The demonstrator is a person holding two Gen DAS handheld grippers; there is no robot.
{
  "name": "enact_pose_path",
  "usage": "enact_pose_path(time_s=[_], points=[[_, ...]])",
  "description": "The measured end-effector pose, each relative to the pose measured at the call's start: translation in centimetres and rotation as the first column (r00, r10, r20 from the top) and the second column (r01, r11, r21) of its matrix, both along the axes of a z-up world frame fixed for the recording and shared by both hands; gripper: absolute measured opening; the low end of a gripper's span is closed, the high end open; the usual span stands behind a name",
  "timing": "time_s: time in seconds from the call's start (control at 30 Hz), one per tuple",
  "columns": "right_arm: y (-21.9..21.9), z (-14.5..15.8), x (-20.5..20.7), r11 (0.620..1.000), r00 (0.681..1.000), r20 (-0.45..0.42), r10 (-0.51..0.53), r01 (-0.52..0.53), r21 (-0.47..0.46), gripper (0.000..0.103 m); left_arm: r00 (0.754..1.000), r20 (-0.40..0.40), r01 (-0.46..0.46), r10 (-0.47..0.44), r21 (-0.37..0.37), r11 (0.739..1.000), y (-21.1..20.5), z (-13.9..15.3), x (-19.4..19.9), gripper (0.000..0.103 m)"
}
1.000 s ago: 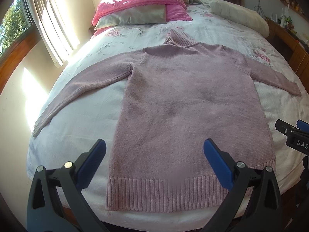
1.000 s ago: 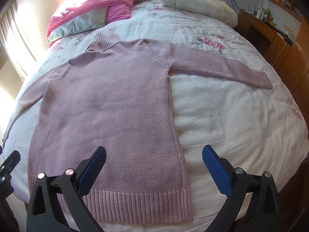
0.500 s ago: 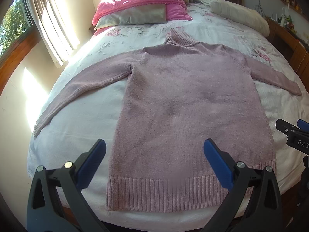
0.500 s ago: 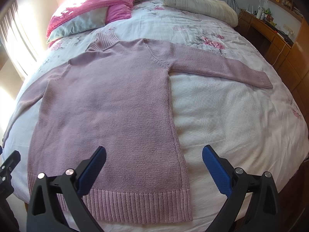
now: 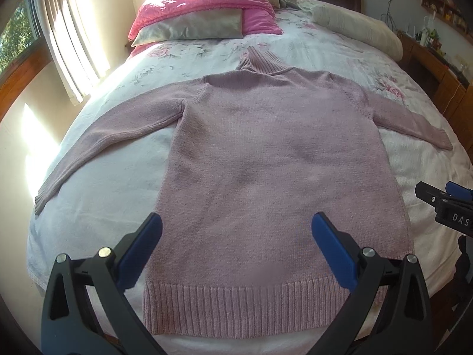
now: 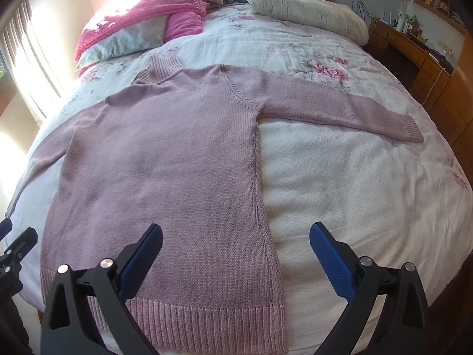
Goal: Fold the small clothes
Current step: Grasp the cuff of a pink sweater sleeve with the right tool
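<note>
A dusty-pink knitted turtleneck sweater [image 5: 275,165] [image 6: 165,171] lies flat on the bed, both sleeves spread out sideways, ribbed hem nearest me. My left gripper [image 5: 236,227] hovers open above the lower body of the sweater, nothing between its blue pads. My right gripper [image 6: 236,236] is open too, hanging over the sweater's right side seam near the hem. Each gripper's black tip shows at the edge of the other's view.
The bed [image 6: 354,195] carries a white floral cover. Pink and grey pillows [image 5: 204,14] and a cream pillow [image 6: 307,14] lie at the head. A curtained window [image 5: 65,44] is at the left; a wooden desk [image 6: 425,56] with clutter stands at the right.
Both grippers have drifted slightly, so the sweater sits a little differently in each view. Both stay open and the sweater has not moved.
</note>
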State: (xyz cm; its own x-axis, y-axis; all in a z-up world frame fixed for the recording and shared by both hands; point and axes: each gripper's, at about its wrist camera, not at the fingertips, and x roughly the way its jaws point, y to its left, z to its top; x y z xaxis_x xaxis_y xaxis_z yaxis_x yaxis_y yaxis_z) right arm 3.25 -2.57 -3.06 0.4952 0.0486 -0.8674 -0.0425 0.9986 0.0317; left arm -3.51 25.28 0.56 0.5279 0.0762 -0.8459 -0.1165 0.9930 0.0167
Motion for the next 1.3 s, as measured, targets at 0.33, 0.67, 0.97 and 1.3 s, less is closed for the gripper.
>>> enact_pose_path(time_s=[0.33, 0.67, 0.97, 1.3], points=[[-17.4, 0.7, 12.9, 0.984, 0.983, 0.017, -0.180, 0.180, 0.019, 0.099, 0.999, 0.019, 0.026, -0.026, -0.015, 1.000, -5.7, -0.1, 10.4, 0.100], [-35.5, -4.1, 25.3, 0.941, 0.935, -0.104, -0.338, 0.333, -0.062, 0.099, 0.999, 0.028, 0.045, -0.043, -0.058, 0.997, -14.7, -1.3, 21.5, 0.100], [-46.7, -9.8, 28.4, 0.907, 0.874, -0.247, -0.418, 0.417, -0.060, 0.091, 0.999, -0.003, 0.052, -0.052, -0.020, 0.998, -17.3, -4.3, 24.2, 0.100], [-46.0, -9.3, 27.5, 0.915, 0.906, -0.241, -0.347, 0.384, 0.125, 0.012, 1.000, -0.027, -0.007, 0.007, -0.032, 0.999, -15.3, -5.4, 25.4, 0.100]])
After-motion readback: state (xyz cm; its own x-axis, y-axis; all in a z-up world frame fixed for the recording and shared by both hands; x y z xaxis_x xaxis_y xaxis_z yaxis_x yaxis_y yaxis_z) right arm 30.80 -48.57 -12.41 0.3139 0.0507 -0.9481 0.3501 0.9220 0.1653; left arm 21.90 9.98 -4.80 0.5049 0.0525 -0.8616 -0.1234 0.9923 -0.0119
